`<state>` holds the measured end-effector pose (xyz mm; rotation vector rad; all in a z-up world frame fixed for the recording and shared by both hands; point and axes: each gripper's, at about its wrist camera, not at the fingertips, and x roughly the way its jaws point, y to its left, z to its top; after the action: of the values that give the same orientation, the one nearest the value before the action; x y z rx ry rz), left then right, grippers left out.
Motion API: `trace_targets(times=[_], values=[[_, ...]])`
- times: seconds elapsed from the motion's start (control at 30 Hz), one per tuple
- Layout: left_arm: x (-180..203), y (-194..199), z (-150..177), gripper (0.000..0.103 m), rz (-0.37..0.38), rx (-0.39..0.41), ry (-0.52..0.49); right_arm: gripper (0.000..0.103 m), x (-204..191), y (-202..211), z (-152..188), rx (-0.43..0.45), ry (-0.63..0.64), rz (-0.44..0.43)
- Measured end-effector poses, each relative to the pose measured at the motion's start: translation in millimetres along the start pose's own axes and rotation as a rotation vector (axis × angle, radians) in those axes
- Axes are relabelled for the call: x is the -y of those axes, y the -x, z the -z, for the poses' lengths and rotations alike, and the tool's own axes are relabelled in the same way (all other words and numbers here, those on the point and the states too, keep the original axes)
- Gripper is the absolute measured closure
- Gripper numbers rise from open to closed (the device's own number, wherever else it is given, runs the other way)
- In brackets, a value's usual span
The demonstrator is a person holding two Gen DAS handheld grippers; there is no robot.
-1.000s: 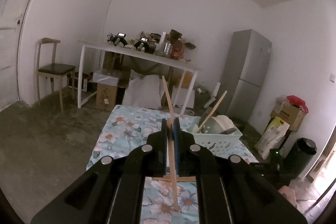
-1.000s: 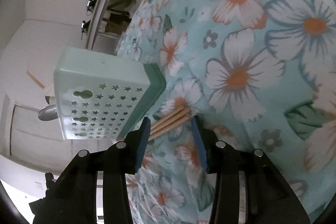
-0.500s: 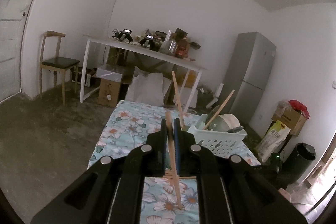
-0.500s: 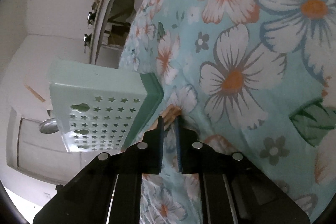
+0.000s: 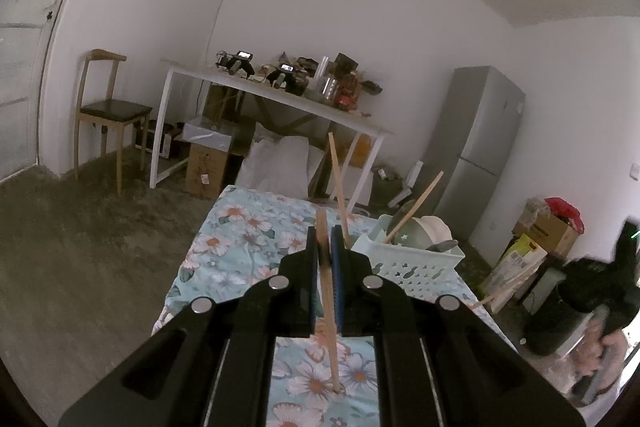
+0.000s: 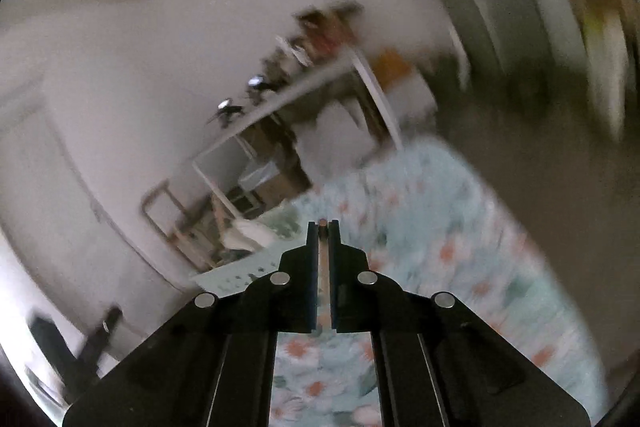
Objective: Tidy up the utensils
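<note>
My left gripper (image 5: 326, 227) is shut on wooden chopsticks (image 5: 329, 291) and holds them above the floral tablecloth (image 5: 240, 243); one stick (image 5: 338, 187) sticks up past the jaws. A pale green perforated basket (image 5: 416, 263) stands to the right with a chopstick (image 5: 416, 205), bowls and a spoon in it. My right gripper (image 6: 323, 225) is shut on wooden chopsticks (image 6: 323, 267), lifted above the cloth (image 6: 440, 227); this view is motion-blurred. The right gripper also shows at the right edge of the left wrist view (image 5: 608, 291), its chopsticks (image 5: 504, 291) pointing left.
A white desk (image 5: 280, 95) with clutter, a wooden chair (image 5: 108, 111), boxes (image 5: 208, 163) and a grey fridge (image 5: 476, 147) stand beyond the table. A black bin (image 5: 556, 315) and bags are on the floor at right.
My right gripper closed on the chopsticks beside the basket, then lifted and swung up fast off the cloth. My left gripper rose slightly, still holding its chopsticks.
</note>
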<state>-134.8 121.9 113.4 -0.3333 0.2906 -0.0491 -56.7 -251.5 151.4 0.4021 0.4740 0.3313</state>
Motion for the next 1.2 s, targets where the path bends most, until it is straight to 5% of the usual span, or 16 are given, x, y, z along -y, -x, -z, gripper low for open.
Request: trace_targets(times=[0.2,0.93,1.1,1.2], values=[[2.8,-0.6,0.3,0.097,0.005,-0.004,0.012,0.1,-42.7,-14.4,0.6,-0.057,0.187,0.0],[1.0,-5.0,0.8,0.097,0.005,-0.011,0.01,0.103,-35.0,-81.9,45.2,-0.254,0.146,-0.025],[0.2,-5.6,0.2,0.097,0.006,-0.01,0.019,0.074,11.4,-114.1,37.3,-0.299,0.031,0.069],[1.2,-5.7,0.7,0.097,0.007,-0.009,0.012,0.074,42.0,-161.2,26.9,-0.379,-0.047,0.107]])
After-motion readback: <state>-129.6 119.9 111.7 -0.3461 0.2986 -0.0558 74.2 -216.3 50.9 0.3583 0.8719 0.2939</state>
